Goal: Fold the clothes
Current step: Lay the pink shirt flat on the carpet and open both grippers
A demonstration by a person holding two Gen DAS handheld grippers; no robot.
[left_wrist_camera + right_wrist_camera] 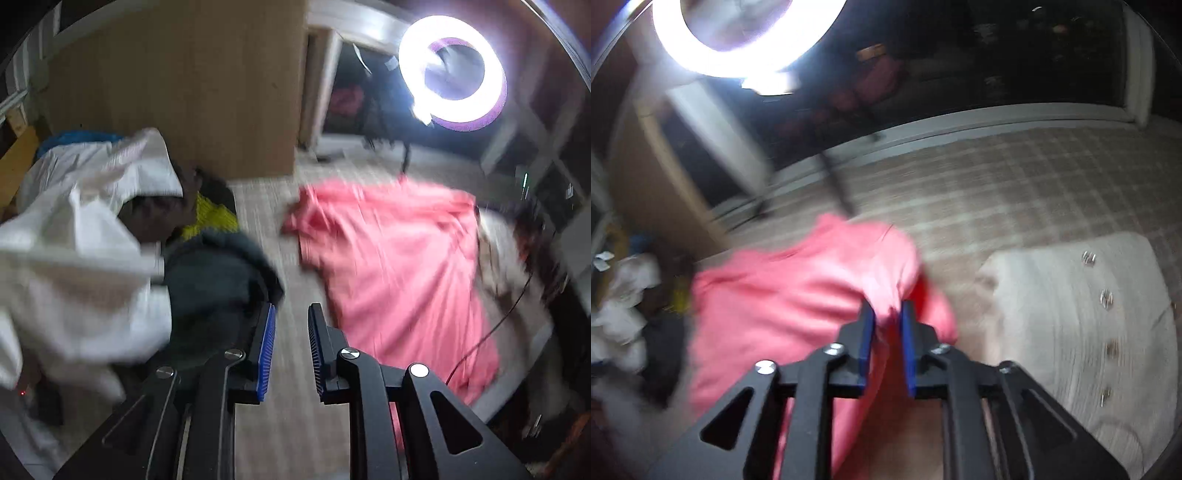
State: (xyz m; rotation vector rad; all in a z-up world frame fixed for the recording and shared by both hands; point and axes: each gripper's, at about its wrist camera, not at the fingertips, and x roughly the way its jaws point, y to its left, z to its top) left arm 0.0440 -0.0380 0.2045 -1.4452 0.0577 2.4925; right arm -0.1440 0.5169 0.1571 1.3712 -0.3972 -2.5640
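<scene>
Both views are motion-blurred. The left gripper is pointing steeply down over the plaid-patterned surface, its blue-padded fingers standing slightly apart with nothing between them; only bare plaid is showing in the gap. It is hanging between the dark garment on its left and the pink garment on its right, touching neither as far as the blur allows.

The right gripper is also angling downward, tips low at the pink garment. A bunched fold of pink cloth is sitting between its blue pads; the jaws are narrow and appear to be pinching that fold, gripping the garment near its upper right edge.

The pink garment is lying spread on the plaid surface, wrinkled, roughly centre of the work area. Left of it a heap is sitting: white cloth on top, the dark garment, and a bit of yellow fabric behind. To the right in the right wrist view a beige folded item with metal studs is lying just beside the pink one. A ring light is glowing above the far end.
</scene>
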